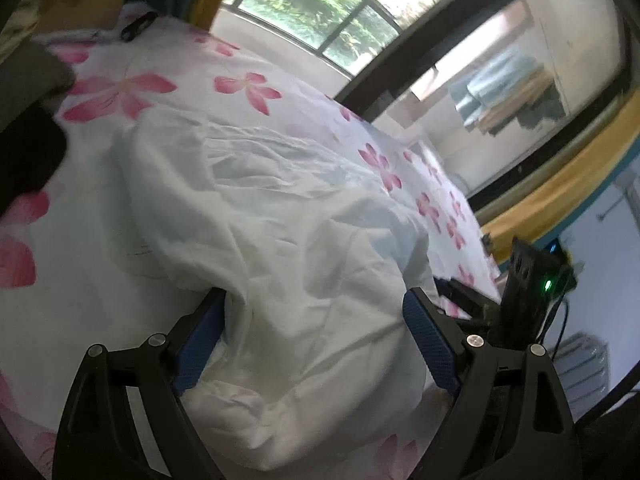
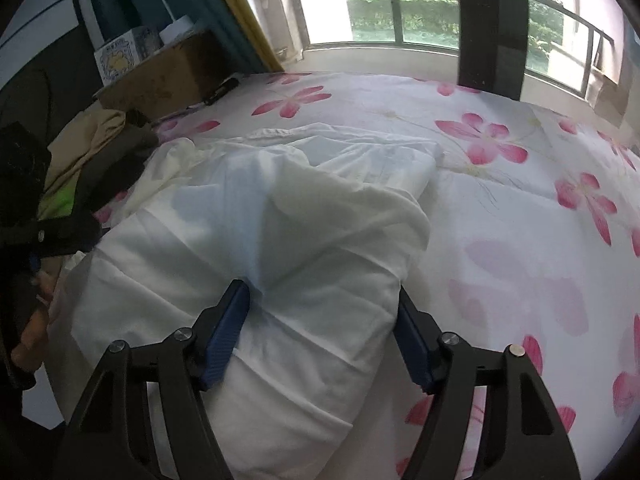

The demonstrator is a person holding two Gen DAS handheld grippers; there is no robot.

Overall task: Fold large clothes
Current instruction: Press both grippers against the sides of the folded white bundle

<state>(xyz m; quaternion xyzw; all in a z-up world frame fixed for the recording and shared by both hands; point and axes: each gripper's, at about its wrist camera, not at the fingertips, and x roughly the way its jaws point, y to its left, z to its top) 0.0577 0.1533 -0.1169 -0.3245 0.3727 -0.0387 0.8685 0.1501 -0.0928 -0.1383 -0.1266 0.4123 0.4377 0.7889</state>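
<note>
A large white garment (image 1: 260, 216) lies crumpled on a bed with a white, pink-flowered cover (image 1: 132, 88). My left gripper (image 1: 316, 320) is open, its blue-padded fingers (image 1: 200, 344) wide apart with a bunched fold of the garment between them. In the right wrist view the same white garment (image 2: 280, 216) lies partly folded over itself. My right gripper (image 2: 322, 312) is open too, fingers (image 2: 226, 332) straddling a raised fold near the garment's near edge. Neither pair of pads presses the cloth.
A pile of beige, grey and green clothes (image 2: 92, 152) lies at the bed's left side beside a cardboard box (image 2: 160, 76). A small black object (image 2: 222, 90) lies near the bed's far corner. A window with railing (image 2: 400, 12) stands behind the bed. The other gripper (image 1: 528, 292) shows at the right.
</note>
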